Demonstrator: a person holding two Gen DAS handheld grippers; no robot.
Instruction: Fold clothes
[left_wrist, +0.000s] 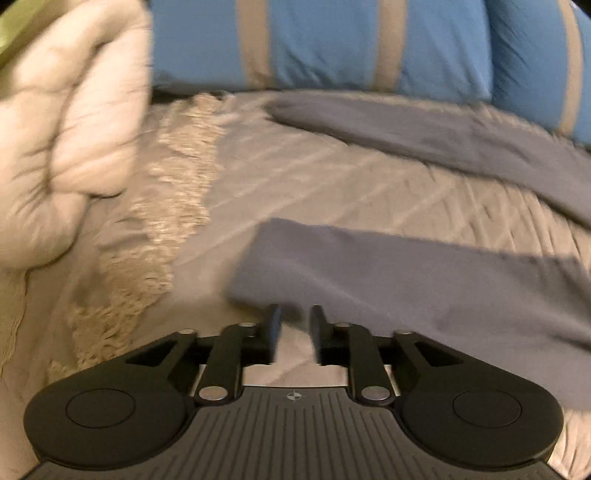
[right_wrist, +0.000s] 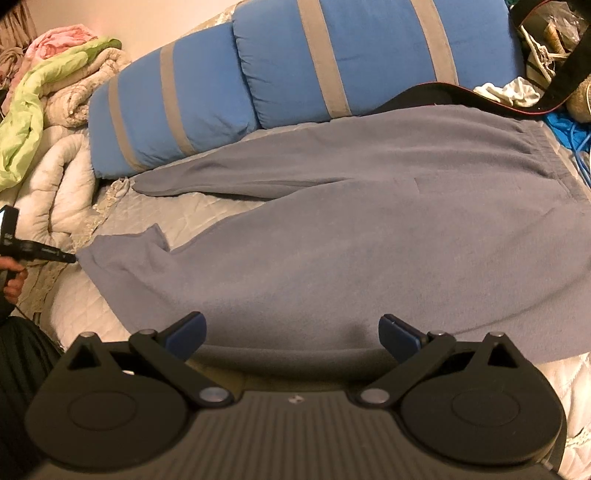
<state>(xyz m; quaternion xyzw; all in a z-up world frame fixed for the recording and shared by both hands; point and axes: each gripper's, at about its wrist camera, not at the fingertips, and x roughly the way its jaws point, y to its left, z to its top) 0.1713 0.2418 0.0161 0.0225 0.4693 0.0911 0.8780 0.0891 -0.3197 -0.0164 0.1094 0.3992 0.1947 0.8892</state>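
Two claws (left_wrist: 294, 317) (right_wrist: 291, 332) angled down (both agape)

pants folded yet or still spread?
Spread. The pants lie flat on the bed, both legs apart and full length; only the near cuff corner is turned over.

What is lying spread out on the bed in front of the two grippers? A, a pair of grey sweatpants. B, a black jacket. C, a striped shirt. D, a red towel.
A: the grey sweatpants lie flat on the bed with both legs reaching toward the blue pillows and the white comforter, the waistband at the far right.
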